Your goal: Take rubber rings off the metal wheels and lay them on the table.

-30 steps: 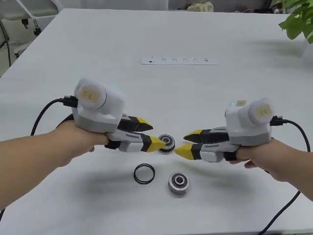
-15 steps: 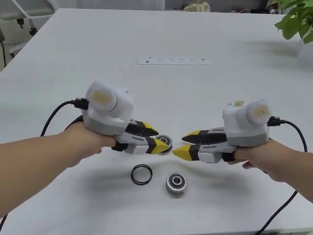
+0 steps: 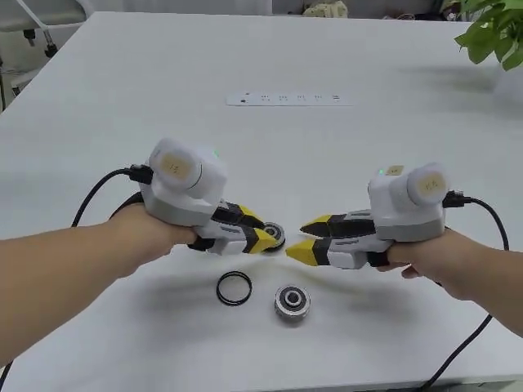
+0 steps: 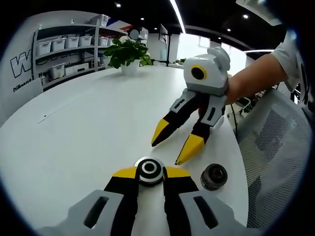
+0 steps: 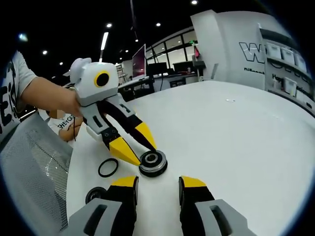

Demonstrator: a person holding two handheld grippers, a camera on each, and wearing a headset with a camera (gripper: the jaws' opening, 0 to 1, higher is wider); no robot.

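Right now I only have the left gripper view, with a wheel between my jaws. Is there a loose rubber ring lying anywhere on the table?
Observer: Yes. The head view shows one black rubber ring lying flat on the table, just left of the second wheel and apart from it.
Operator: Is my wheel lifted?
Observer: Seemingly not. In the right gripper view the held wheel rests flat on the table with the left gripper shut on its sides.
Operator: How is the right gripper lined up?
Observer: Its own view puts that wheel just ahead of its open jaws, untouched.
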